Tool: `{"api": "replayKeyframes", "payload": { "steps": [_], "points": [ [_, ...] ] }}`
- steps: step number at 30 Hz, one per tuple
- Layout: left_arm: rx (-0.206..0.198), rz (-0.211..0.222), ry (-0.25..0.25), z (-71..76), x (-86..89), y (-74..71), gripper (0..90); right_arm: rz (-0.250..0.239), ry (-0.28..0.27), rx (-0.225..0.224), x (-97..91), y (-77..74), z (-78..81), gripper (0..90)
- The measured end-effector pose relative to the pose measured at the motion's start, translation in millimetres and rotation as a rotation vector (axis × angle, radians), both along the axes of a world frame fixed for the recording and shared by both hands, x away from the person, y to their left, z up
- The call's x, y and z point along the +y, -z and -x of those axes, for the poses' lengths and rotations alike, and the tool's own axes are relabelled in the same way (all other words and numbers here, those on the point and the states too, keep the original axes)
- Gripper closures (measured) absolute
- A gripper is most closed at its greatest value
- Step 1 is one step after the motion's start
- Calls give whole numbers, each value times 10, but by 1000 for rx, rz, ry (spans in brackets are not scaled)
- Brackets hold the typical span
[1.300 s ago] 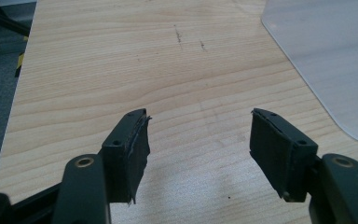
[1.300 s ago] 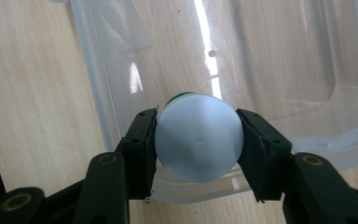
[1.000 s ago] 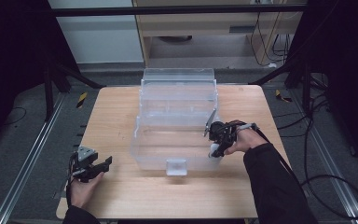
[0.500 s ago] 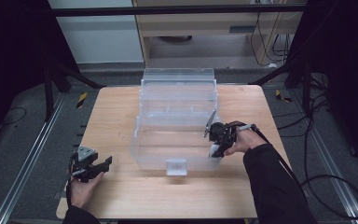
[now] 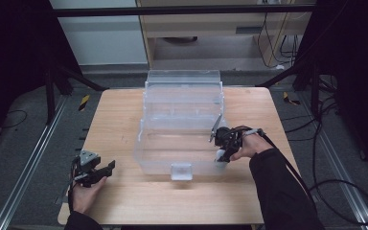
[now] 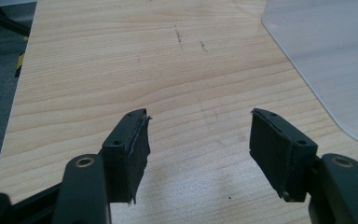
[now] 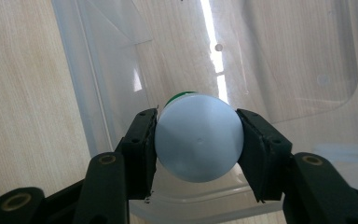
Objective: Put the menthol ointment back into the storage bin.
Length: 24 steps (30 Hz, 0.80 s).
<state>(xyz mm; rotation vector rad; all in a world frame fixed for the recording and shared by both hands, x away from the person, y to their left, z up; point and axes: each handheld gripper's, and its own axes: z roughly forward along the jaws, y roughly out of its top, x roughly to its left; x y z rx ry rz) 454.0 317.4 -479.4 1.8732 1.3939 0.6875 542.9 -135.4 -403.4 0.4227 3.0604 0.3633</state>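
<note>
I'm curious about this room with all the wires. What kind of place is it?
Probably a lab for recording tasks: a wooden table on a metal frame, cables across the floor, and hand-held grippers, left gripper and right gripper.

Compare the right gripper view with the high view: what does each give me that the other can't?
The right gripper view alone shows the grip up close: both fingers press on the round white bottom of a bottle, with a green edge peeking behind it. The high view alone shows the layout: the left gripper open over the table's near left corner, well apart from the clear plastic bin and its raised lid. Both share the right gripper at the bin's right wall and the wooden tabletop.
</note>
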Motion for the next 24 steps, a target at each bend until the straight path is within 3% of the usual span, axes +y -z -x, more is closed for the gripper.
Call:
{"api": "replayKeyframes", "payload": {
  "steps": [15, 24],
  "points": [
    [1, 0, 1, 0, -1, 0, 372, -15, 10, -12, -18, -42, 9, 507],
    [-1, 3, -2, 1, 3, -1, 372, -69, 46, -46, -60, -183, 57, 478]
  ]
}}
